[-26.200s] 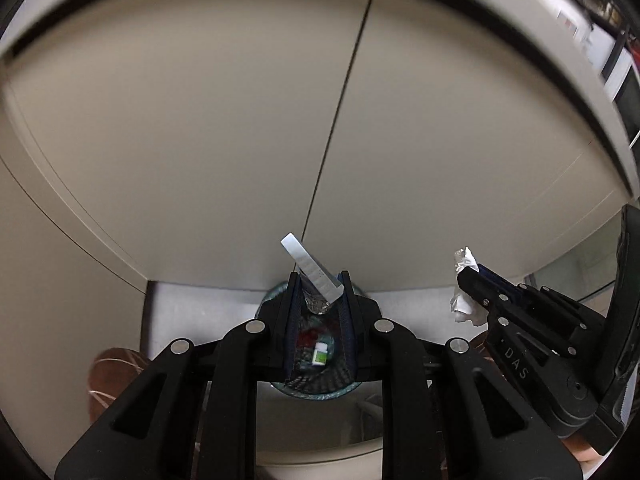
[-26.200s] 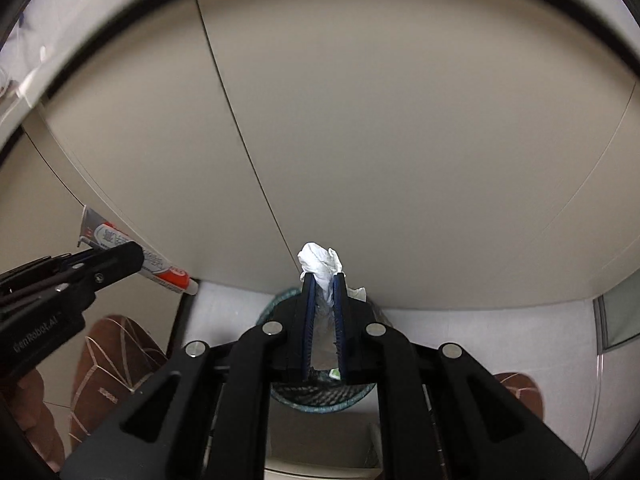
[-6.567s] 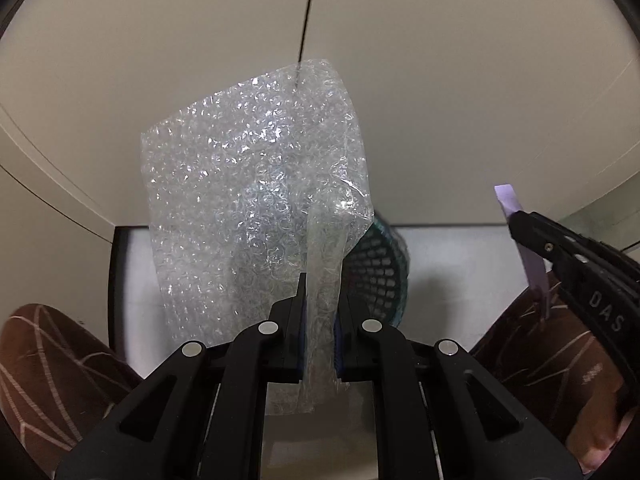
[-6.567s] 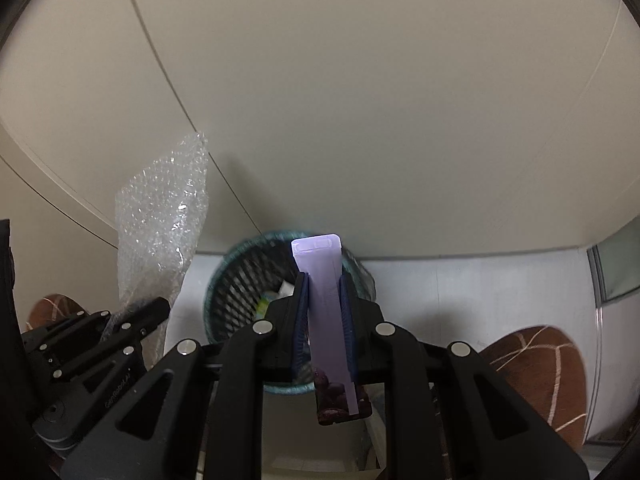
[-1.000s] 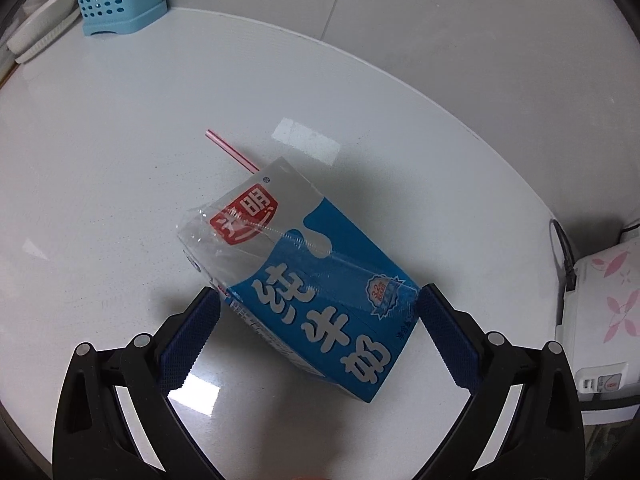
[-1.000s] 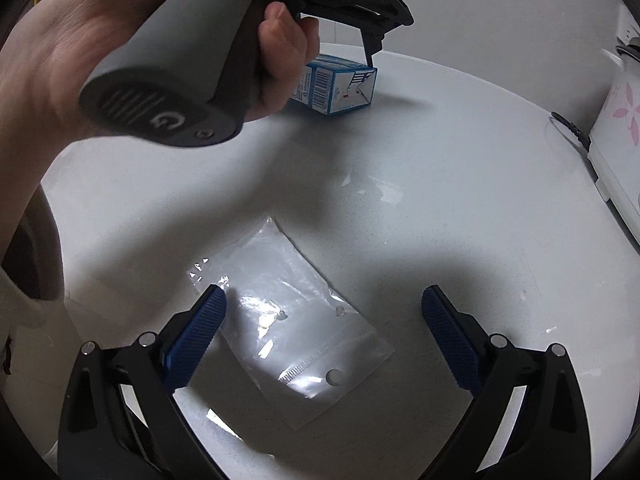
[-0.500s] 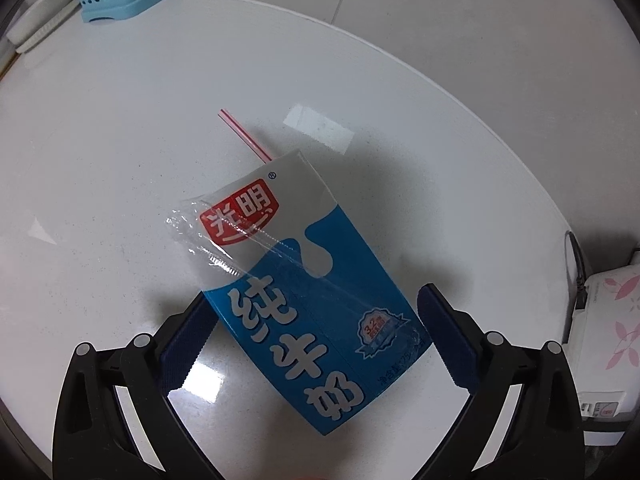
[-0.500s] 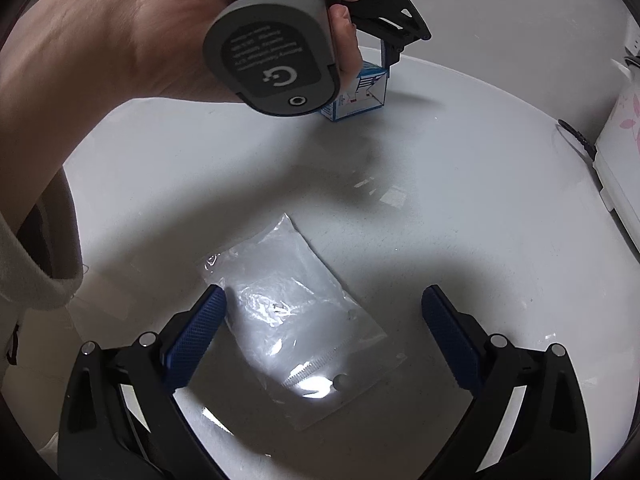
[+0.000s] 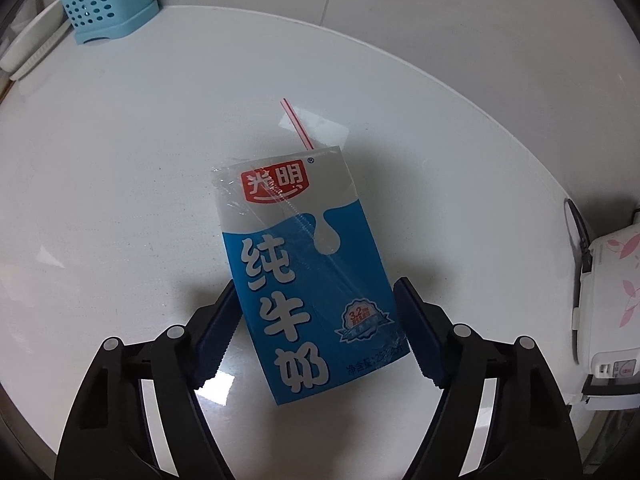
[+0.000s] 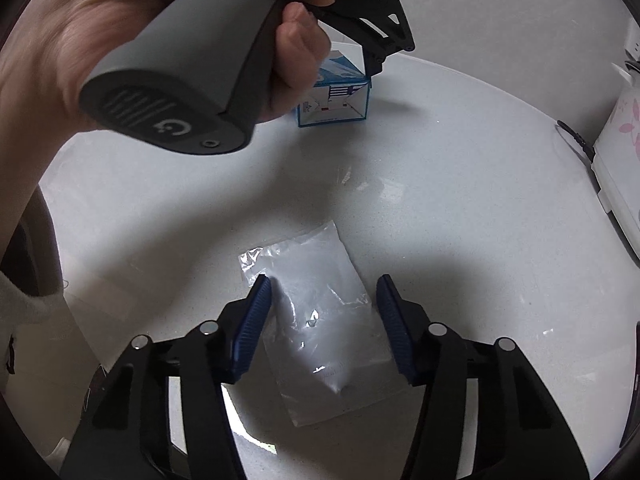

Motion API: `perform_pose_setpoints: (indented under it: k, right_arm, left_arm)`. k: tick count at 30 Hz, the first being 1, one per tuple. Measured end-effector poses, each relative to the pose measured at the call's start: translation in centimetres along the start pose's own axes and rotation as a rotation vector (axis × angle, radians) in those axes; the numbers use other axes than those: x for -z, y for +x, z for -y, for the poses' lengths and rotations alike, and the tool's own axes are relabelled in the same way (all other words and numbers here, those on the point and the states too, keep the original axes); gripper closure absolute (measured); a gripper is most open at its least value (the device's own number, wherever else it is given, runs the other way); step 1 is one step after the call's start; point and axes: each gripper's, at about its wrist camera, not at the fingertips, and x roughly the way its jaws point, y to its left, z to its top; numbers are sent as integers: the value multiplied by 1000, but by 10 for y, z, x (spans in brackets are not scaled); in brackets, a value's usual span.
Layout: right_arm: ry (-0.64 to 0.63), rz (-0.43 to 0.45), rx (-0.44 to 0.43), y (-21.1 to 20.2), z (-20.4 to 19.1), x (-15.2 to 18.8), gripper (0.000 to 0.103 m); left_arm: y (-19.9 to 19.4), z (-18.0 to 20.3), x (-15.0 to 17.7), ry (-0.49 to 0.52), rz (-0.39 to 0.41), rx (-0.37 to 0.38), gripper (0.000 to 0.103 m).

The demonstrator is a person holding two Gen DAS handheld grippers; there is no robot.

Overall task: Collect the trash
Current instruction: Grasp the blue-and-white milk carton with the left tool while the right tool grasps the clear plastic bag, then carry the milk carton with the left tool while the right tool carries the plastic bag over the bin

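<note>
A blue and white milk carton (image 9: 304, 280) with a red-striped straw (image 9: 296, 124) lies flat on the white round table (image 9: 120, 200). My left gripper (image 9: 316, 320) straddles its lower half. The jaws are closing, and both pads touch the carton's long sides. In the right wrist view the carton (image 10: 340, 100) shows under the left gripper, whose grey handle (image 10: 168, 92) a hand holds. A clear plastic bag (image 10: 320, 344) lies between the fingers of my right gripper (image 10: 326, 312). Those jaws are closing too. The left pad (image 10: 256, 316) nudges the bag's edge, but the bag is not pinched.
A blue perforated holder (image 9: 100, 4) stands at the table's far left, beside a white dish (image 9: 28, 52). A white appliance with pink flowers (image 9: 608, 320) and its cable (image 9: 576, 232) sit at the right edge. A pale wall rises behind the table.
Both pairs of jaws have narrowed from wide open. The carton has swung more upright in the left view, in line with the fingers. The bag has bunched slightly between the right fingers.
</note>
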Motion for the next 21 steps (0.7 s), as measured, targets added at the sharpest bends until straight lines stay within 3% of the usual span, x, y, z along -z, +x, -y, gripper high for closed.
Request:
perform_pose_setpoints:
  k: [11, 21]
  right_arm:
    - [76, -27, -3, -1, 4, -3, 85]
    - [139, -16, 4, -5, 1, 1, 87]
  left_arm:
    - [-21, -31, 11, 53, 23, -8, 35]
    - [-54, -74, 22, 89, 66, 2, 36]
